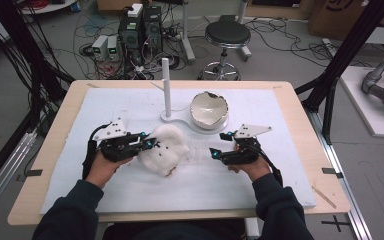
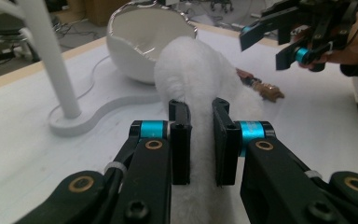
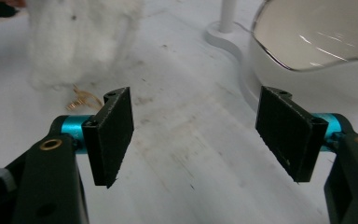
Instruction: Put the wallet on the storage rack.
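Left gripper [image 2: 200,140] clamped on a fold of white fluffy toy [image 1: 166,148], jaws pinching the pile near the middle of the bench [image 1: 50,145], slightly toward the left edge. Right gripper [image 3: 196,135] released, jaws spread wide and empty, hovering above the white mat [image 1: 260,185] toward the right edge, apart from the toy. Cracked-rim white bowl [image 1: 209,111] seated on a white stand base [image 1: 177,118] with upright post [image 1: 167,85], just beyond the toy toward the far edge. Small gold-brown item [image 2: 266,89] lying on the mat beside the toy, identity unclear. Risks, as judged: grip on loose pile only, so likely slip or stretch under any lift; toy close to bowl and post, so a forward swing could knock either; bowl's jagged rim liable to snag fibres; small item liable to be dragged or caught.
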